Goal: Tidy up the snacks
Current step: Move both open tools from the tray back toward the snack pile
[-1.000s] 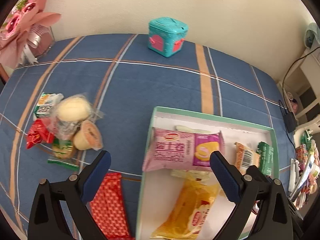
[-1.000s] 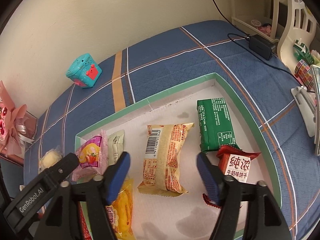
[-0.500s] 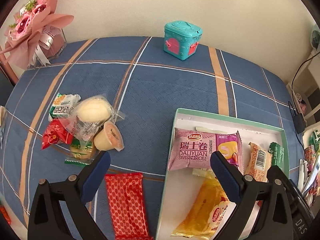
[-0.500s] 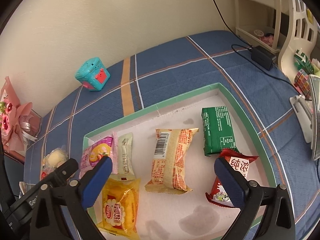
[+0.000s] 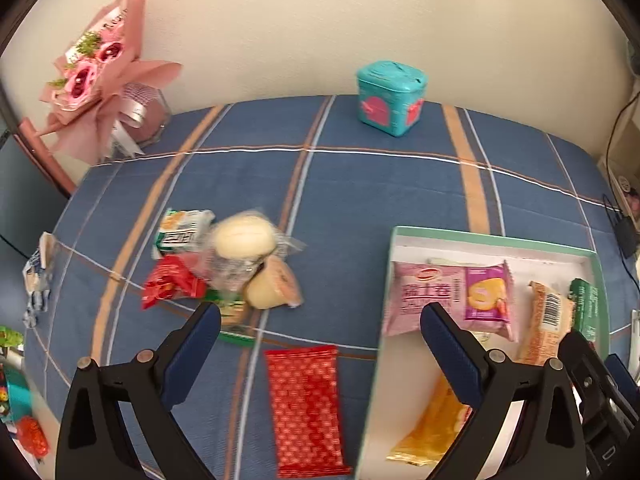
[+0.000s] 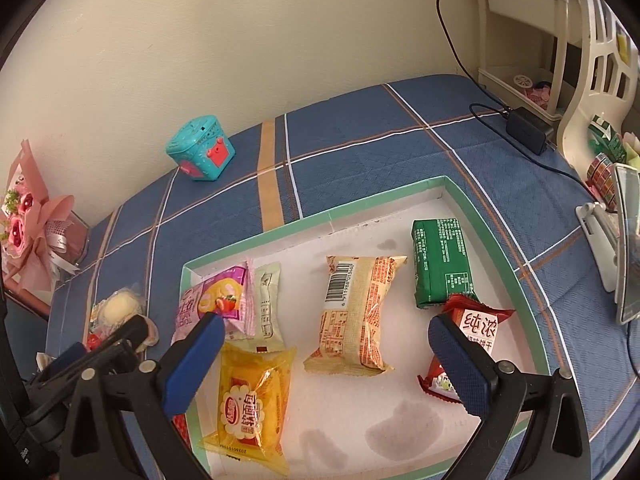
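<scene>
A green-rimmed white box [image 6: 384, 200] [image 5: 492, 238] holds several snacks: a pink Swiss roll pack [image 6: 218, 304] [image 5: 448, 298], a yellow bread pack [image 6: 252, 396], a beige pack [image 6: 356, 312], a green pack [image 6: 440, 264] and a red-white pack [image 6: 472, 332]. Left of the box on the blue cloth lie a red patterned pack [image 5: 306, 404] and a pile with a wrapped bun [image 5: 244, 238], a jelly cup [image 5: 276, 290], a red packet [image 5: 170, 284] and a green-white packet [image 5: 182, 232]. My left gripper [image 5: 320, 354] is open above the red patterned pack. My right gripper [image 6: 322, 364] is open and empty above the box.
A teal toy box [image 5: 390, 98] stands at the back by the wall. A pink bouquet [image 5: 100, 68] is at the back left. A charger with cable [image 6: 528, 130], a white shelf [image 6: 592, 72] and a phone stand [image 6: 624, 240] are at the right.
The left gripper has moved left and back, away from the box toward the red patterned pack and the pile. The right gripper has opened wider and drawn back from the box.
</scene>
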